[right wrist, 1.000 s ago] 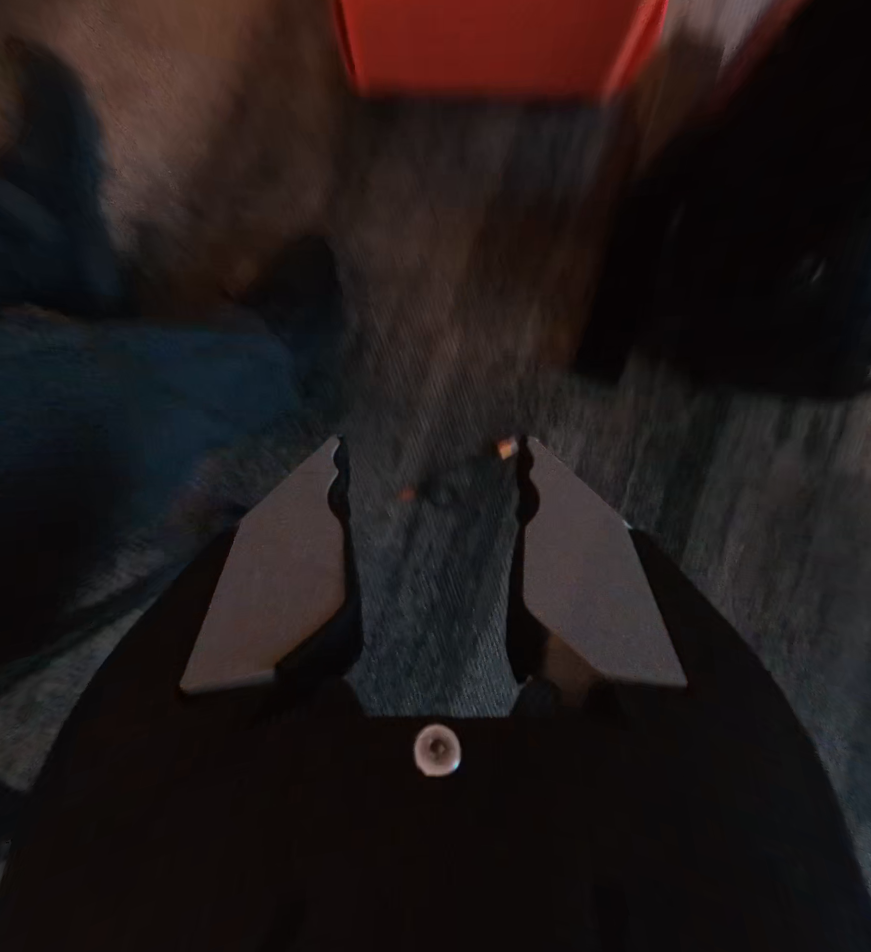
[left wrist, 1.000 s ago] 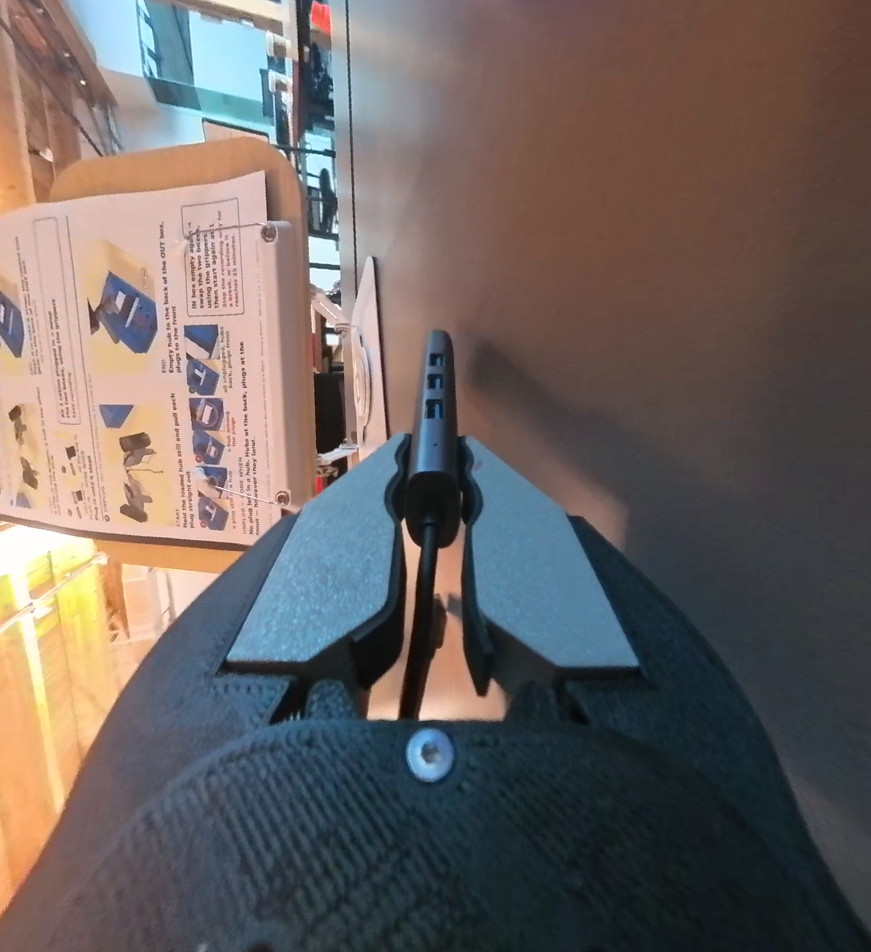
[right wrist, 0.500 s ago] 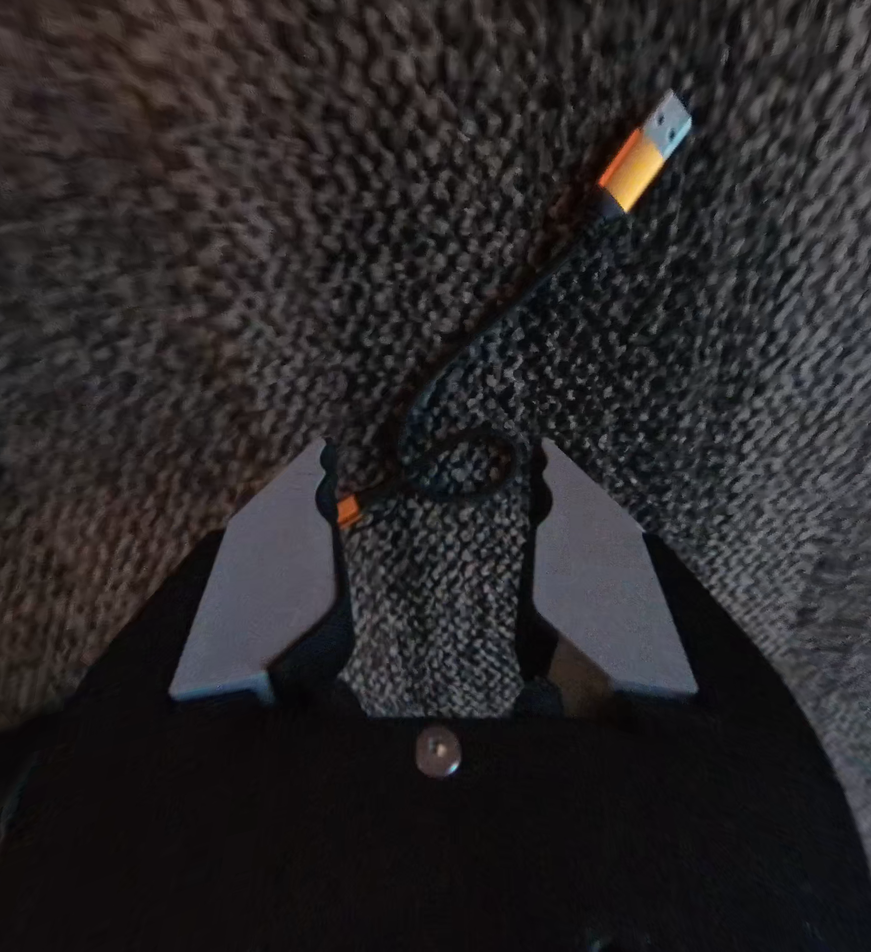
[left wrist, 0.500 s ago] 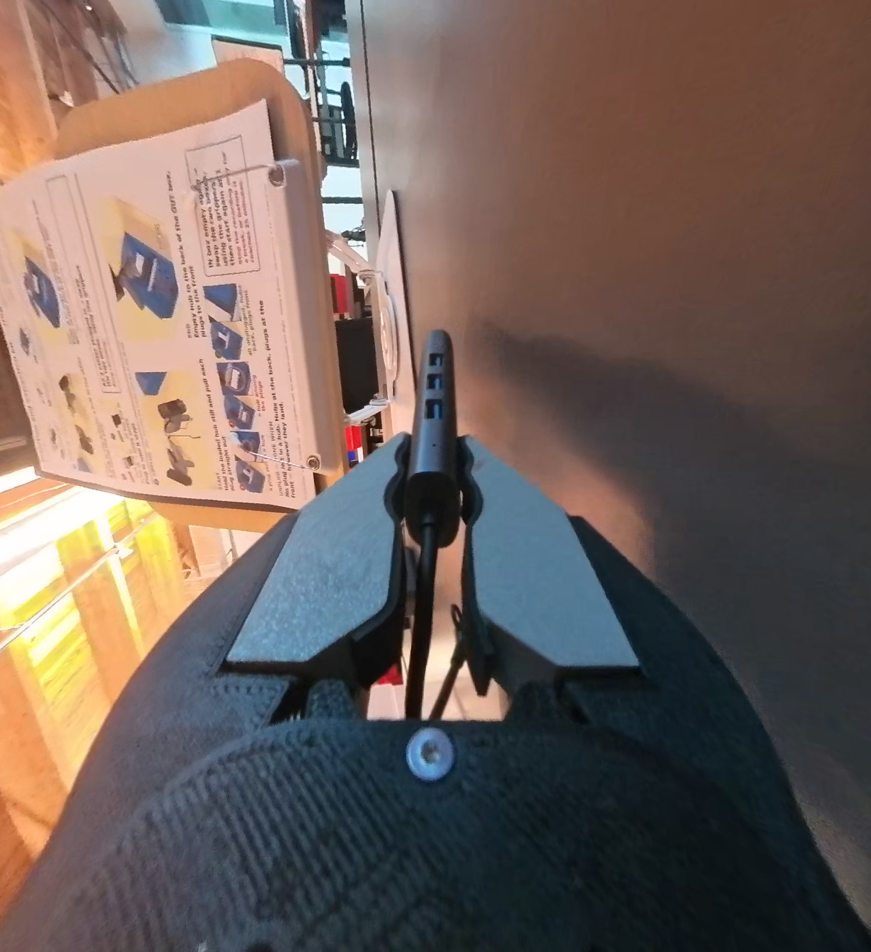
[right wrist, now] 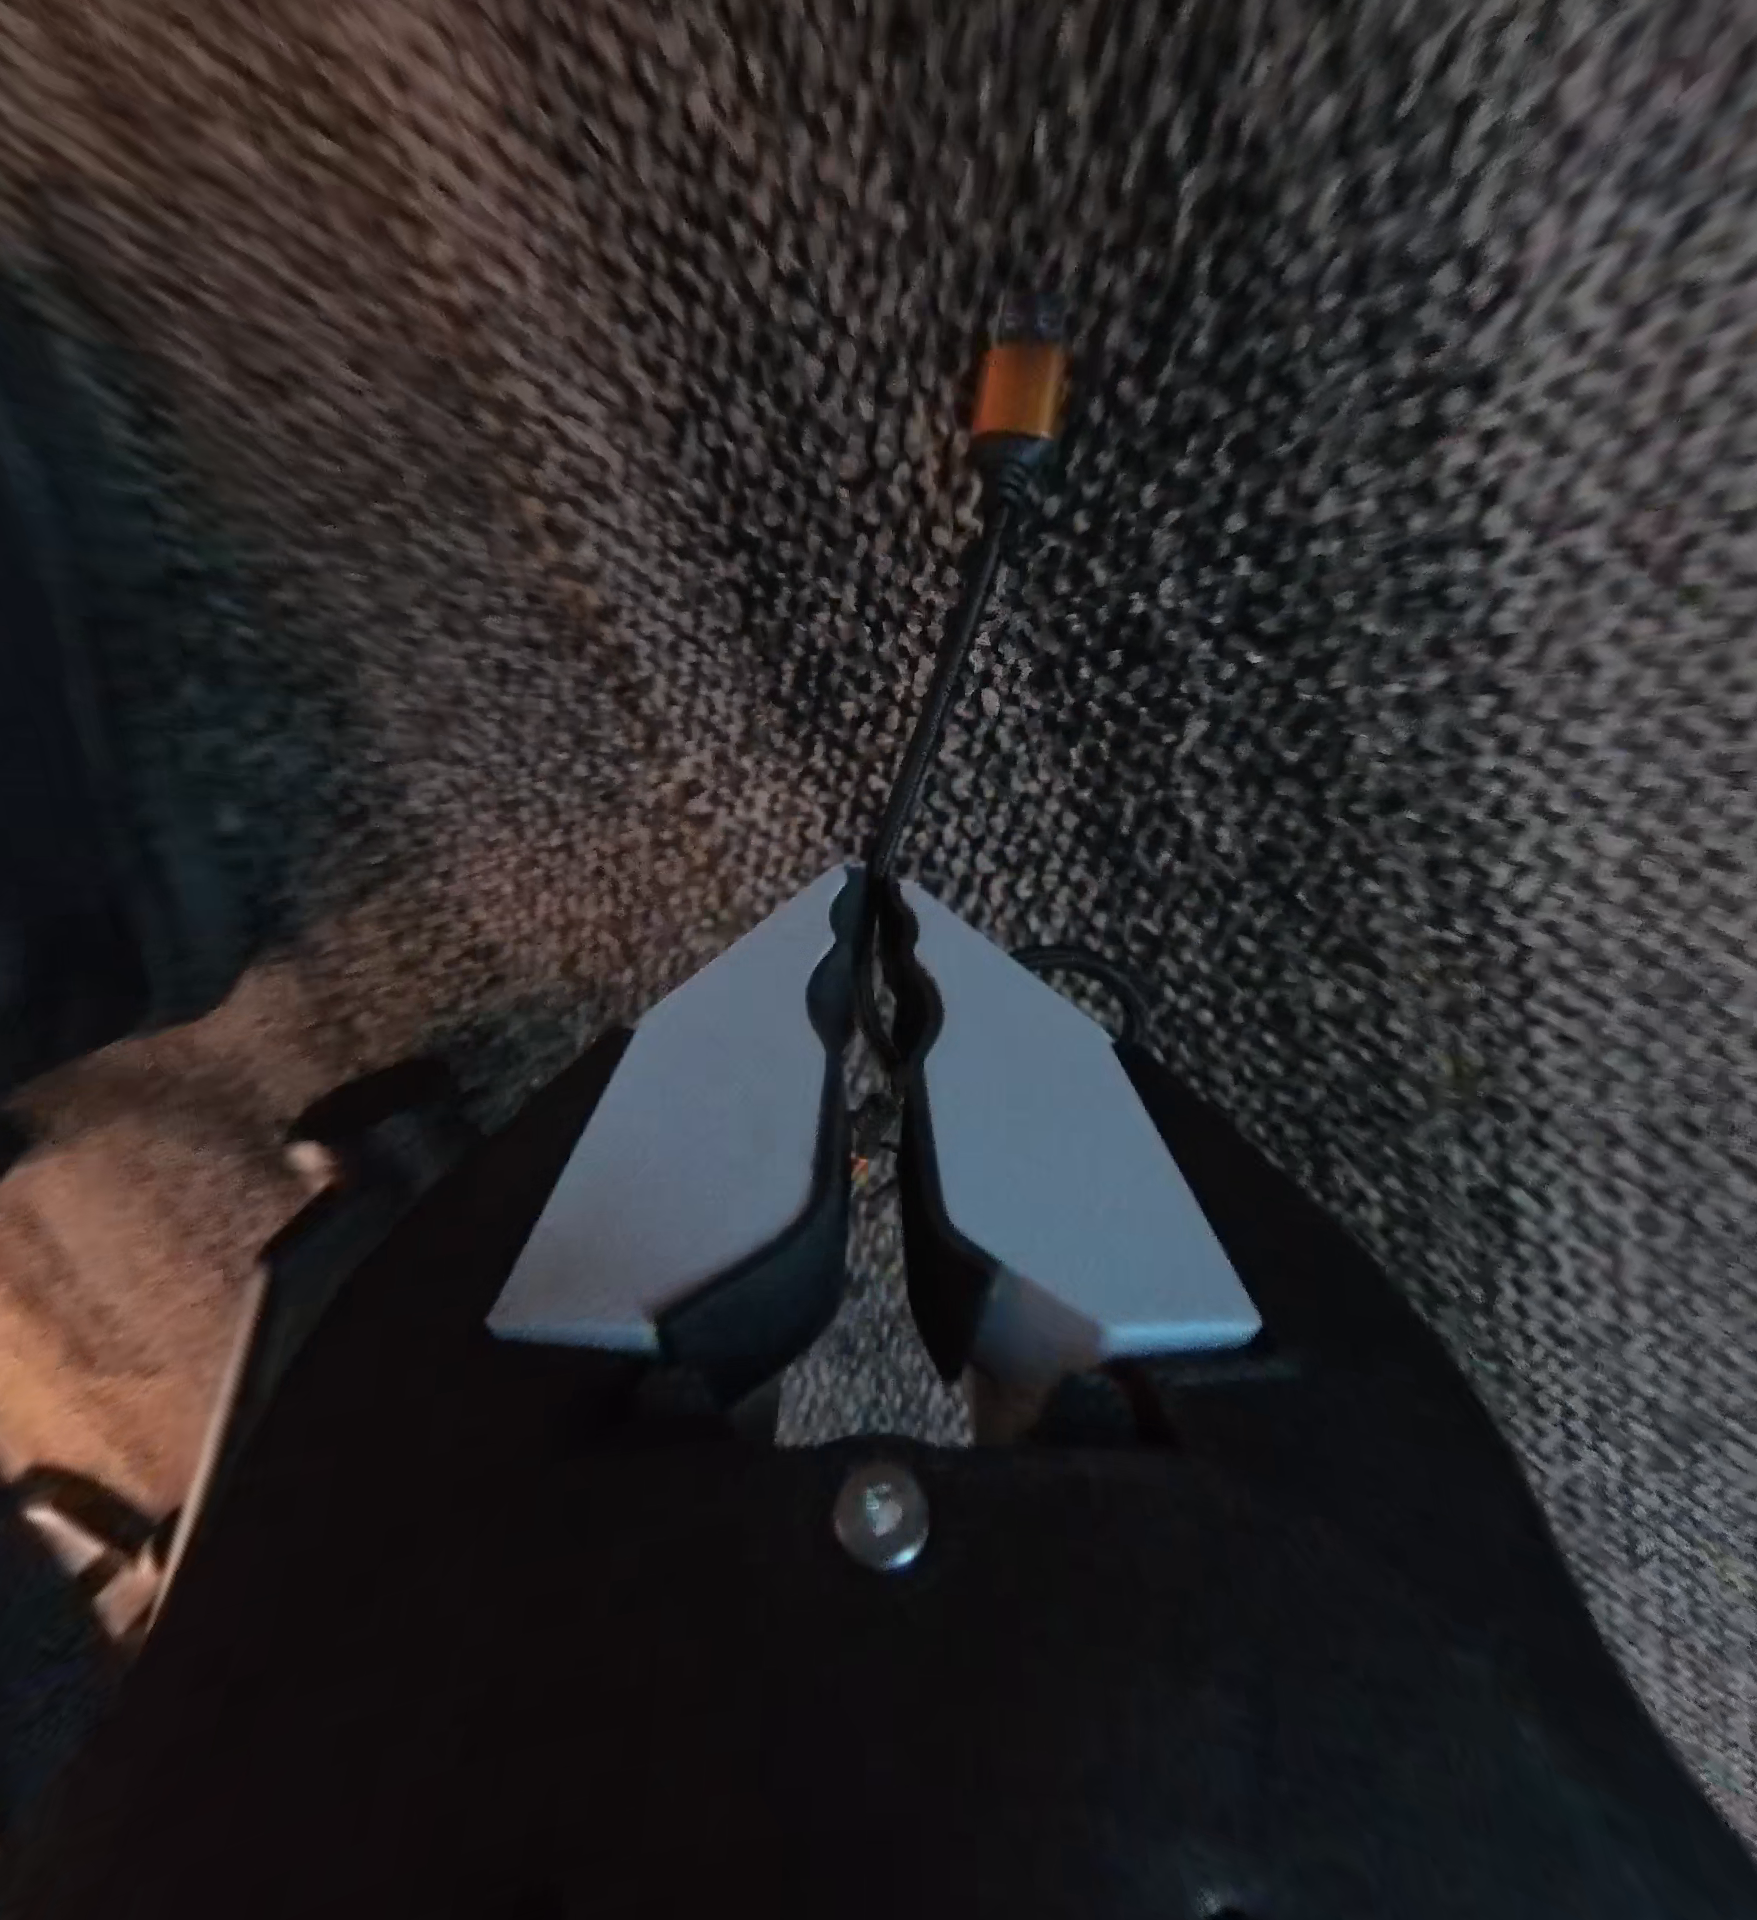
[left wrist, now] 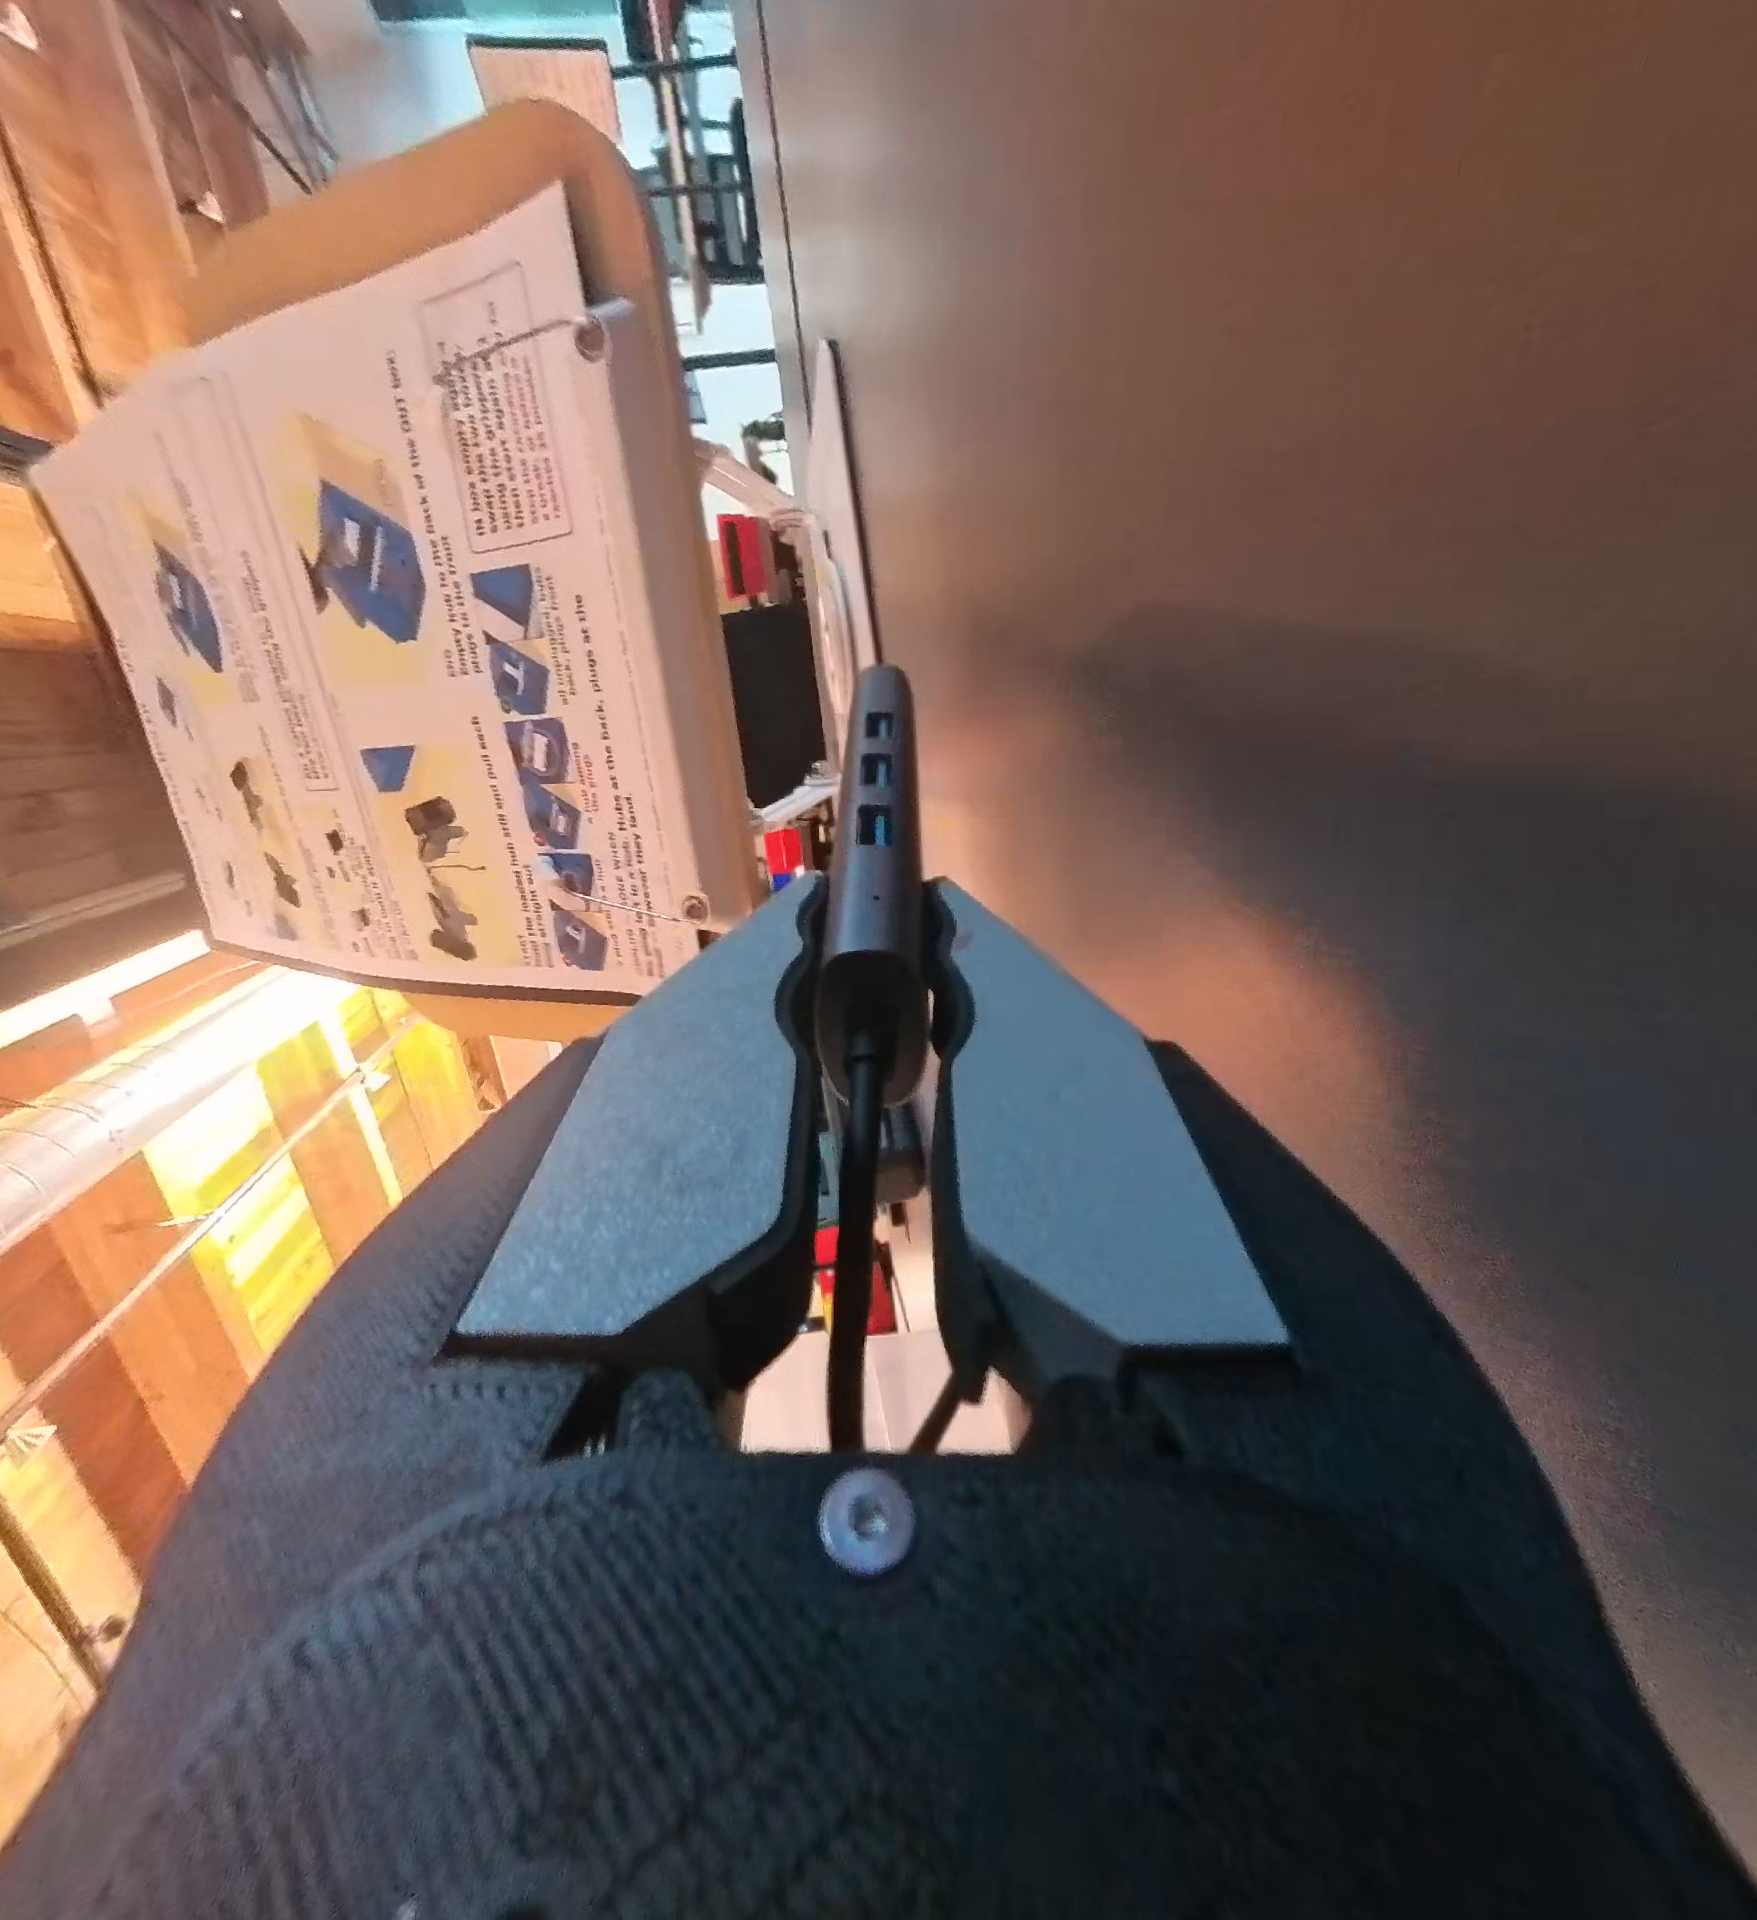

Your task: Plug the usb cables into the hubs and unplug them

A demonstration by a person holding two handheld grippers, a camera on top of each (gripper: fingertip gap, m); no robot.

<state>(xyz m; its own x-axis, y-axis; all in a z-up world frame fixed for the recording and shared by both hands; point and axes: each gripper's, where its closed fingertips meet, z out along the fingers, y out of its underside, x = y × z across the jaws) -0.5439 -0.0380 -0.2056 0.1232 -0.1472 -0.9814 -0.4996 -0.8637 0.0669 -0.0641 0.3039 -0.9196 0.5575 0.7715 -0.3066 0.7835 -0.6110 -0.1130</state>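
My left gripper (left wrist: 872, 914) is shut on a dark grey usb hub (left wrist: 876, 831). The hub sticks out forward past the fingertips, with its row of ports facing the camera and its black lead running back between the fingers. My right gripper (right wrist: 872, 904) is shut on a thin black usb cable (right wrist: 941, 686) just above a speckled grey carpet (right wrist: 1373, 727). The cable runs forward from the fingertips to an orange-sleeved plug (right wrist: 1021, 387) that points away. A loop of the cable (right wrist: 1092, 982) shows by the right finger.
In the left wrist view the scene is turned sideways: a dark table surface (left wrist: 1373, 520) fills the right side, and an illustrated instruction sheet on a wooden board (left wrist: 386, 644) stands to the left. Wooden walls and bright lights lie beyond. A dark shape (right wrist: 12, 727) sits left in the right wrist view.
My right gripper went down to the carpet over the black cable and closed on it; the orange plug now points straight ahead. My left gripper kept holding the hub and drifted slightly.
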